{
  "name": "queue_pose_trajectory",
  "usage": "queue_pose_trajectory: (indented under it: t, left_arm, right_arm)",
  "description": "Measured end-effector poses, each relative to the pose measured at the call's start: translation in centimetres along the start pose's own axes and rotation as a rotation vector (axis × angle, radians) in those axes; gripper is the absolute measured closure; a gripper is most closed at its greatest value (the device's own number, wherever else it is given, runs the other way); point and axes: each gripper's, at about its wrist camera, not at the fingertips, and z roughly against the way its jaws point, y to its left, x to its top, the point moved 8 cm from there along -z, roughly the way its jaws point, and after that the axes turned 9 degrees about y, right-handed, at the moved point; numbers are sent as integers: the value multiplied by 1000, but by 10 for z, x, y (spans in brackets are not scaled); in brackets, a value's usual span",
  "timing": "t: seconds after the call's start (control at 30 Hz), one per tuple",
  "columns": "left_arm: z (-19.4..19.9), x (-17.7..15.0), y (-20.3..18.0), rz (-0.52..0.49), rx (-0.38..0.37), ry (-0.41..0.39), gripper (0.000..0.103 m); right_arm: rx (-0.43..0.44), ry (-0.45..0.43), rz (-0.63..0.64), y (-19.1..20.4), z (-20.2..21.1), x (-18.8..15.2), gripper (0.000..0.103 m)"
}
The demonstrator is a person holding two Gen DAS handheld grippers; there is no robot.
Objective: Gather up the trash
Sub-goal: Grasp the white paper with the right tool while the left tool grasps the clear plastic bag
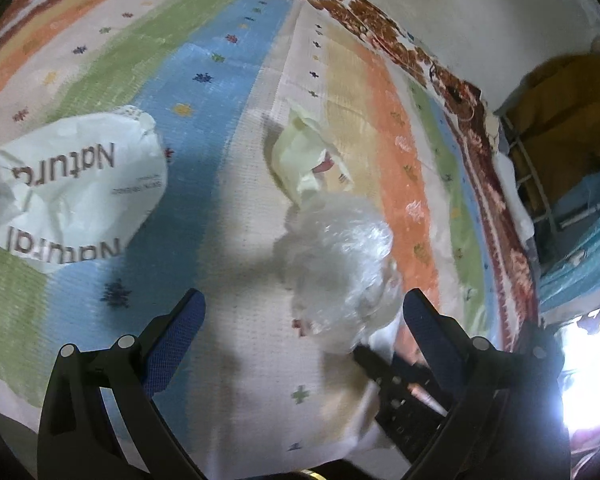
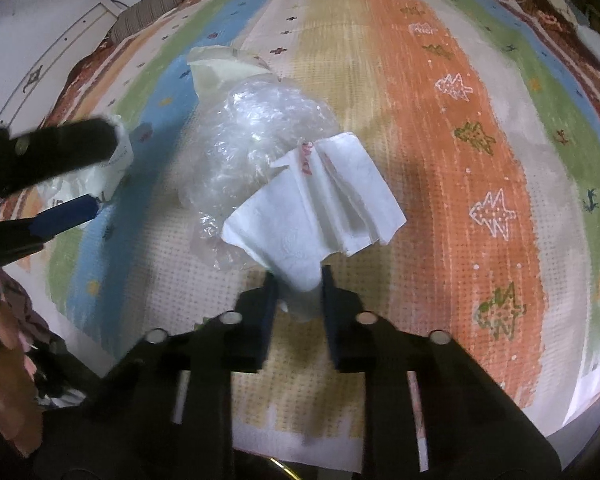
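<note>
Left wrist: my left gripper point(image 1: 304, 316) hangs wide open and empty over the crumpled clear plastic point(image 1: 336, 264) on the striped rug point(image 1: 228, 80). Right wrist: my right gripper point(image 2: 298, 294) is pinching one corner of the folded napkin point(image 2: 316, 208), so it could slip free if I yank.

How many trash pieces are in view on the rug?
4: white napkin pinched in the right gripper; clear plastic wad beside it; pale yellow wrapper beyond; printed white bag off left. More may lie outside view.
</note>
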Motion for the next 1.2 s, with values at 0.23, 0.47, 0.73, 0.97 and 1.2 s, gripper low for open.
queue_pose_trajectory:
  t: [0.23, 0.47, 0.73, 0.97, 1.2]
  left_arm:
    - [-28, 2, -3, 64, -17, 21, 6]
    - [-43, 2, -7, 69, -41, 31, 10]
    - [-58, -5, -13, 33, -61, 99, 51]
    - [-45, -5, -18, 45, -38, 46, 63]
    - [-20, 4, -22, 28, -47, -25, 66]
  right_arm:
    - [55, 22, -63, -12, 13, 4, 96]
    - [45, 4, -66, -18, 21, 7, 96]
    - [51, -11, -53, -15, 27, 12, 96]
    - [68, -20, -47, -12, 32, 13, 96]
    - [67, -42, -22, -6, 42, 15, 96]
